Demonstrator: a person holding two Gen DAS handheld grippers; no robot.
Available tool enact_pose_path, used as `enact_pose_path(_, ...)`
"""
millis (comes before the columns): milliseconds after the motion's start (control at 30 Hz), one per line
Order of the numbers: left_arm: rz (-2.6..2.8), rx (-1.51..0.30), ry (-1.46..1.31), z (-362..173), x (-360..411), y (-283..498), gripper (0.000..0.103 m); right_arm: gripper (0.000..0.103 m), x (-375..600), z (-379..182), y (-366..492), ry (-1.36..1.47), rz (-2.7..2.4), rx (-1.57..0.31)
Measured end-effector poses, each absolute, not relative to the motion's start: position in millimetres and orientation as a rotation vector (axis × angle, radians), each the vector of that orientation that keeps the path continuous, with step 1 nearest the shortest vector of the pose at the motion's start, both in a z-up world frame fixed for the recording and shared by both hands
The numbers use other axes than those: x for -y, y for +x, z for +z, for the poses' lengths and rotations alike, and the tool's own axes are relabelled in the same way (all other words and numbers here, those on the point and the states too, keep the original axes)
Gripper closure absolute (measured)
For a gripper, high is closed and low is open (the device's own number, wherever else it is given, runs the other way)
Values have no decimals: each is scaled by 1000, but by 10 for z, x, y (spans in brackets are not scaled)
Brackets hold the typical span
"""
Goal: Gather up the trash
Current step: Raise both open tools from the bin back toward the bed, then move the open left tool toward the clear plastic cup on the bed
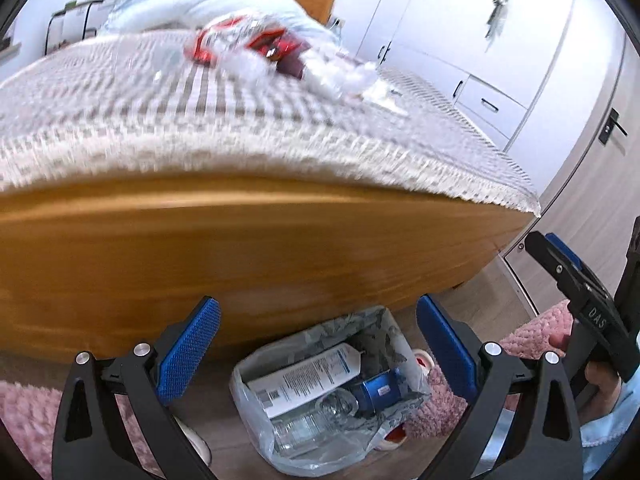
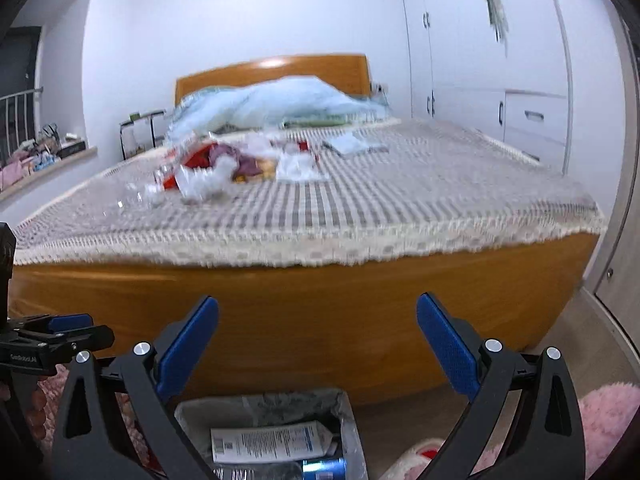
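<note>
— What do we see by the bed (image 1: 240, 248)?

— We see our trash bin (image 1: 320, 392) on the floor at the foot of it. A white tube (image 1: 304, 376), a blue can (image 1: 376, 392) and a clear bottle (image 1: 312, 420) lie inside.

— Are we holding anything?

— No. Our left gripper (image 1: 318, 344) has its fingers spread wide, with nothing between them. Our right gripper (image 2: 318, 344) is wide apart too, and empty.

— Where is the other trash?

— A blurry pile of wrappers (image 2: 240, 164) sits up on the checked blanket (image 2: 400, 200).
</note>
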State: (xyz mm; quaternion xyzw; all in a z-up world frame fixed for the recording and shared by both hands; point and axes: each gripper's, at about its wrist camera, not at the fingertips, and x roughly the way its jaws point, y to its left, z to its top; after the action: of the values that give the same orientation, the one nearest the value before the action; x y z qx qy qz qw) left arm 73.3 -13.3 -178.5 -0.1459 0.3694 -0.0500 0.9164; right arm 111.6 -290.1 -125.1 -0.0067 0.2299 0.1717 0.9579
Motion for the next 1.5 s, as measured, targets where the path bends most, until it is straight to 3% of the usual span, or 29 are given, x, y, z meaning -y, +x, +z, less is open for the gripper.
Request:
enact_pose_path(500,-142,-650,-269,-1311,122,664,8,8,2977,-815,1014,-3,324,-263)
enact_pose_path(1500,-47,-493,-252,-904,-131,770,8,8,2821,-659,1198,-22,348,-241)
